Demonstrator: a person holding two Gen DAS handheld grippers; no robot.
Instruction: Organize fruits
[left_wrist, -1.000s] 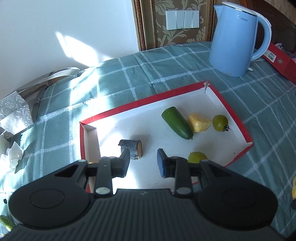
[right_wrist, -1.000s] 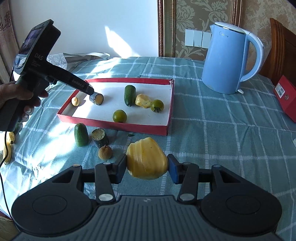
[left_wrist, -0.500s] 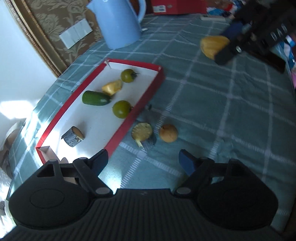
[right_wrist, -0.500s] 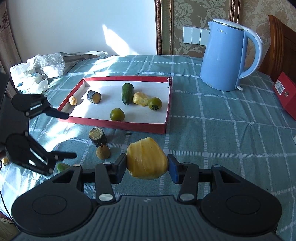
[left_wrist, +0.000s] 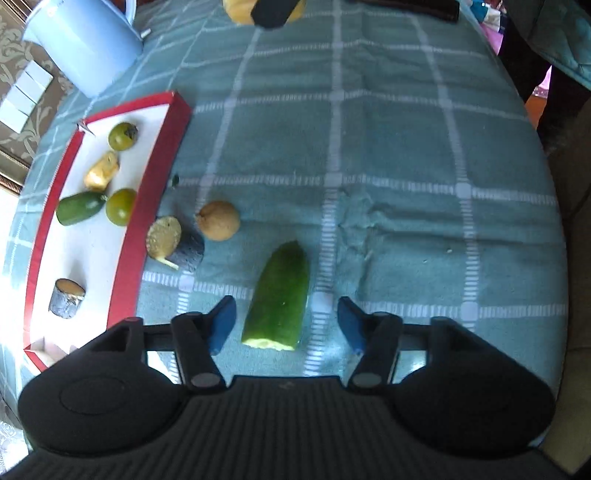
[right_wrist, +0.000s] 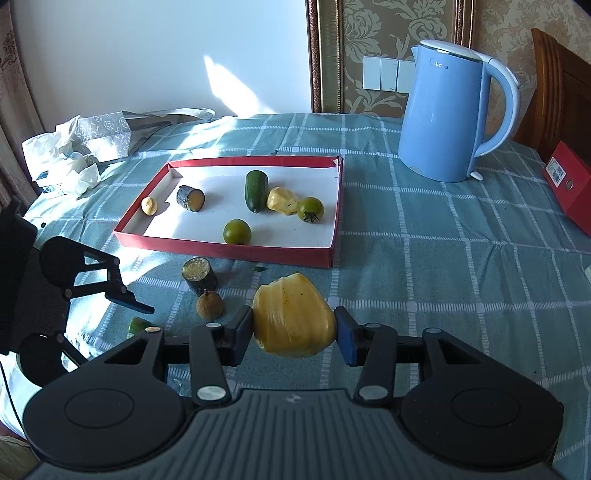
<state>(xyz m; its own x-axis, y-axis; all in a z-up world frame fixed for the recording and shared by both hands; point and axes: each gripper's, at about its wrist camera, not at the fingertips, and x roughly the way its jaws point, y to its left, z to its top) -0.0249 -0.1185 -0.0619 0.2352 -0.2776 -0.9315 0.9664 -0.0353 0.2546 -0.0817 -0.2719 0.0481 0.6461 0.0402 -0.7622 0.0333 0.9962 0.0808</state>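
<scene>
A teal checked tabletop (right_wrist: 443, 240) holds a shallow red tray (right_wrist: 236, 252) with several fruits already inside. The left hand-held gripper (left_wrist: 282, 325) points steeply down over a cut cucumber piece (left_wrist: 279, 295) lying on the cloth just outside the tray. Its jaws have just been closing, and the cucumber piece now lies between them, but gaps show on both sides, so the blue pads (left_wrist: 221, 321) are not yet pressing on it.

To do this step well, the jaws likely need to settle lower around the middle of the piece, squarely across its width, then close gently so the smooth skin does not slip or roll. Two loose pieces lie near: a small round brown fruit (left_wrist: 218, 220) and a dark-skinned cut chunk (left_wrist: 175, 243), both close to the tray's edge, best left undisturbed.

The right hand-held gripper (right_wrist: 293, 332) is clamped on a large yellow ribbed fruit (right_wrist: 293, 321), held above the cloth, apart from the tray. A blue kettle (right_wrist: 450, 114) stands beyond, well clear
</scene>
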